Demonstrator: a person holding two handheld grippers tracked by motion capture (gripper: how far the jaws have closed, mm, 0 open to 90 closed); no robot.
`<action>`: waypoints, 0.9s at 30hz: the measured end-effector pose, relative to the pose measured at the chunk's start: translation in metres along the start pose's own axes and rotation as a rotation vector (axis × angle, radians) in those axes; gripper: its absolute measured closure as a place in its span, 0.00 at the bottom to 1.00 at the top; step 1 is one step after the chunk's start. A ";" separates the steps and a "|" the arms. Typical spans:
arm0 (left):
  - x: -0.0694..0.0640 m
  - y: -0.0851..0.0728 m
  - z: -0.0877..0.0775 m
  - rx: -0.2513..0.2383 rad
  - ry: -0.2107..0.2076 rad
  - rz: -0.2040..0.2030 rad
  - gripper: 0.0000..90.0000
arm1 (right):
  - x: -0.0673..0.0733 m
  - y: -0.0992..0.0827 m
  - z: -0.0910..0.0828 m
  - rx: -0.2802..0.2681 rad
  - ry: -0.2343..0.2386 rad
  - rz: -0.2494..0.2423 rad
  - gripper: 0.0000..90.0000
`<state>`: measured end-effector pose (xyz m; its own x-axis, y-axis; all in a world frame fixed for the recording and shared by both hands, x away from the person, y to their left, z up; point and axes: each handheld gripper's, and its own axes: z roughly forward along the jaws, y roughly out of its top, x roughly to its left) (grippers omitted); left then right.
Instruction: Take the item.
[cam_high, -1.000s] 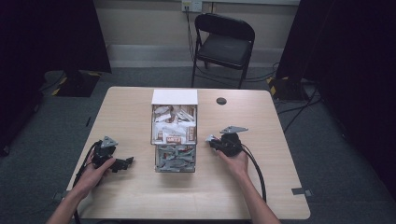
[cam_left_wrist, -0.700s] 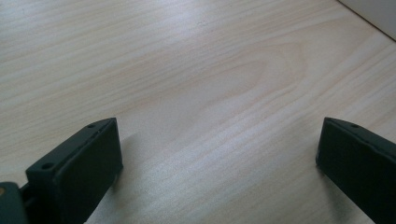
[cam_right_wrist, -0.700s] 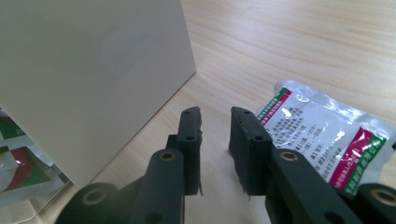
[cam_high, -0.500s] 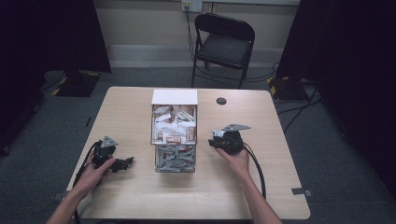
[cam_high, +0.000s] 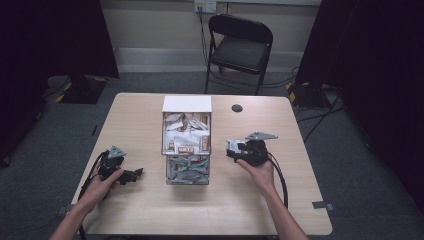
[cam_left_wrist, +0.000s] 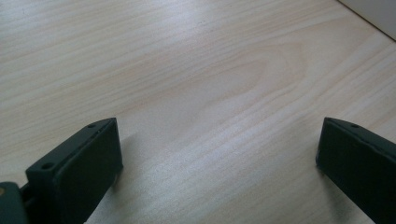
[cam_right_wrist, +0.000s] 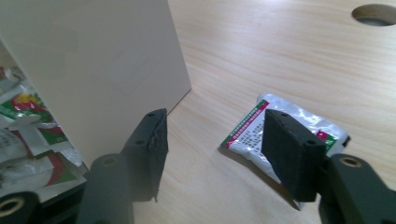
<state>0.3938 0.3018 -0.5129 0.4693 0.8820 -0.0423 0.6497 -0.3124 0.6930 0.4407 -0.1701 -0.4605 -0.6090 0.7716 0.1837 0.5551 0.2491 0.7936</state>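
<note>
A small white sachet (cam_right_wrist: 285, 126) with a red and green label lies flat on the wooden table, just right of the white box wall (cam_right_wrist: 107, 60). My right gripper (cam_right_wrist: 215, 116) hovers over it, open. Its jaws have just been opening, and nothing is between them; the right jaw covers part of the sachet. In the high view the sachet (cam_high: 233, 145) shows white at the tip of the right gripper (cam_high: 235, 153), beside the box (cam_high: 186, 104). My left gripper (cam_high: 136, 174) rests at the table's front left, open over bare wood (cam_left_wrist: 219, 140).
The box holds several sachets (cam_high: 186, 135), with a clear tray of grey packets (cam_high: 187, 170) at its front. A round cable hole (cam_high: 237, 108) sits in the table behind the right gripper. A folding chair (cam_high: 240, 47) stands beyond the table.
The right gripper's jaws have spread apart and the hand has lifted slightly, with the white sachet now lying free on the table beneath. The left hand has not moved.
</note>
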 end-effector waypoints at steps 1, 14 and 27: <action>0.000 0.000 0.000 0.002 0.000 0.003 0.00 | 0.001 0.001 -0.007 -0.010 -0.004 0.002 0.39; 0.000 0.000 0.000 0.003 0.000 0.003 0.00 | -0.007 -0.009 -0.049 -0.031 -0.071 0.038 0.20; 0.000 0.000 0.000 0.003 0.000 0.003 0.00 | -0.019 -0.035 -0.089 -0.009 -0.169 0.072 0.17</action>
<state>0.3938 0.3020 -0.5128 0.4712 0.8811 -0.0397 0.6497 -0.3163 0.6912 0.3825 -0.2458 -0.4405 -0.4637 0.8747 0.1409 0.5881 0.1849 0.7874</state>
